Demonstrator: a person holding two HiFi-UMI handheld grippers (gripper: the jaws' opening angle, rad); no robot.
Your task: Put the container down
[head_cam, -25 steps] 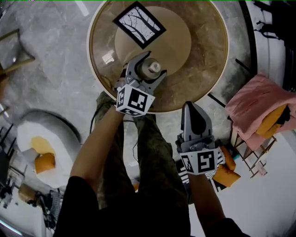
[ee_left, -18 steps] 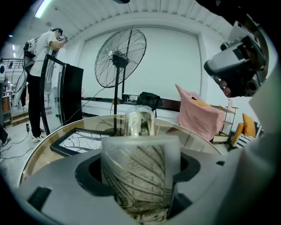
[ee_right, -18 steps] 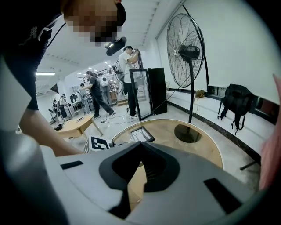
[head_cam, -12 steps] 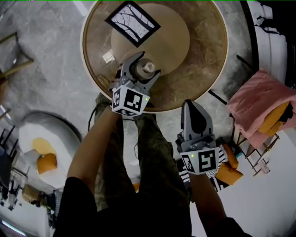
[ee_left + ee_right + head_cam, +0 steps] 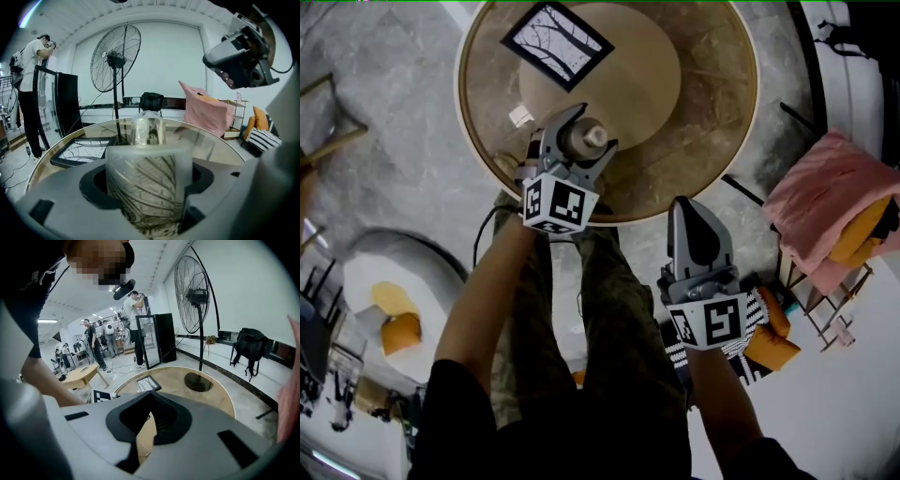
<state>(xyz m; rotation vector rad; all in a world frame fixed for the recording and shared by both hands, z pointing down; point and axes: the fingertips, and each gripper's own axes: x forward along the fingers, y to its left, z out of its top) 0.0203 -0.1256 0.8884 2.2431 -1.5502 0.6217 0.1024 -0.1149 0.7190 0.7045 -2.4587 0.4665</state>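
Left claw (image 5: 592, 129) holding a container (image 5: 149, 187) over a round counter (image 5: 712, 122).
Right claw (image 5: 686, 208) pinched together, empty, just beside the counter's rim.

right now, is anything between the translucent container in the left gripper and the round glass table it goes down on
Nothing visible does. The left gripper is shut on the translucent capped container over a bare part of the round glass table. The black-framed picture lies farther in, clear of it.
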